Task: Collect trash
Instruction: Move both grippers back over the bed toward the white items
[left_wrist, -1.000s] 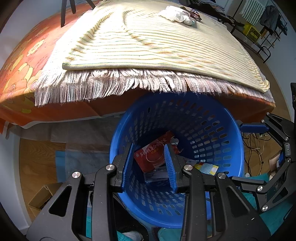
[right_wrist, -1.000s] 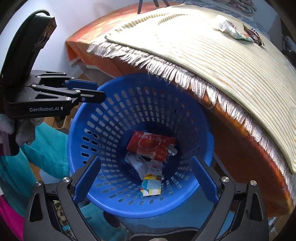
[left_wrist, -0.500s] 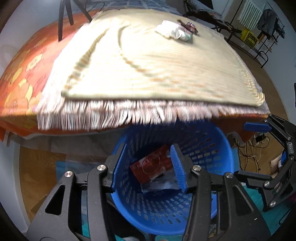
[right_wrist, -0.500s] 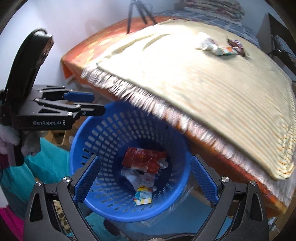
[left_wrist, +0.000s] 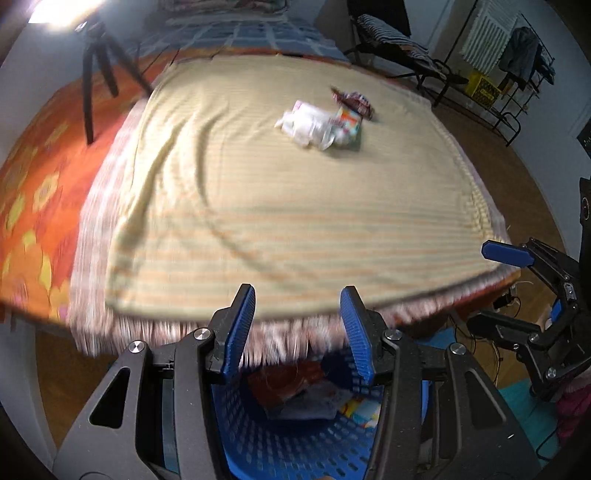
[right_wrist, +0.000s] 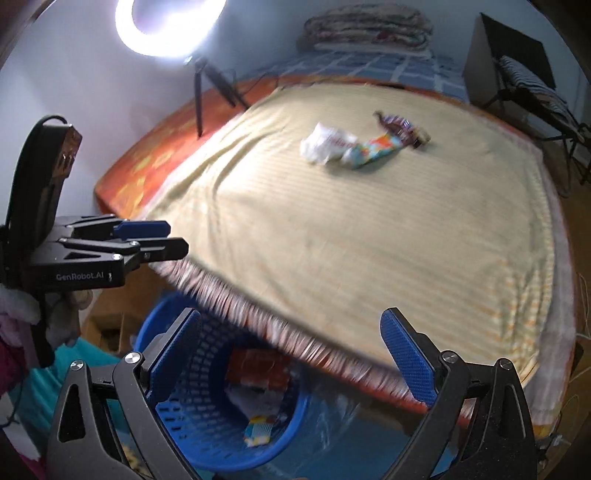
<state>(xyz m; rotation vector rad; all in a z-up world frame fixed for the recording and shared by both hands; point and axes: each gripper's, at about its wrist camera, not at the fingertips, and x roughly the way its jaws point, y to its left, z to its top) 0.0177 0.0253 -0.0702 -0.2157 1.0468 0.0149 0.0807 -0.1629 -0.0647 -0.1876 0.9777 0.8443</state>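
Closest in, both grippers hang over the near edge of the bed. The left gripper (left_wrist: 297, 325) has its jaws parted with nothing between them; the right gripper (right_wrist: 295, 350) is spread wider still, and it too is empty. Seen from the right wrist, the left gripper (right_wrist: 144, 240) sits off to the side, level with the blanket's corner.

Just below them, on the floor against the bed, stands a blue basket (right_wrist: 192, 417), partly tucked under the blanket's fringe (right_wrist: 258, 317). Inside it lies a red packet (right_wrist: 258, 365), with a crumpled pale wrapper (right_wrist: 258, 398) next to it and a small striped wrapper (right_wrist: 260, 430) nearest the basket's front wall. From the left wrist the same basket (left_wrist: 280, 439) shows between the fingers, the red packet (left_wrist: 284, 380) in its bottom.

Beyond the fringe spreads a pale striped blanket (right_wrist: 369, 229), lying over an orange flowered sheet (left_wrist: 26, 195). The pictures are blurred here.

Farther across the blanket, well away from both grippers, three pieces of trash lie together: a white crumpled wrapper (right_wrist: 321, 146), touching a colourful wrapper (right_wrist: 373, 149), and just past that a dark wrapper (right_wrist: 397, 125).

At the back, a tripod (right_wrist: 207, 88) stands on the sheet under a bright ring light (right_wrist: 170, 22), and folded bedding (right_wrist: 365, 29) is stacked at the head of the bed.
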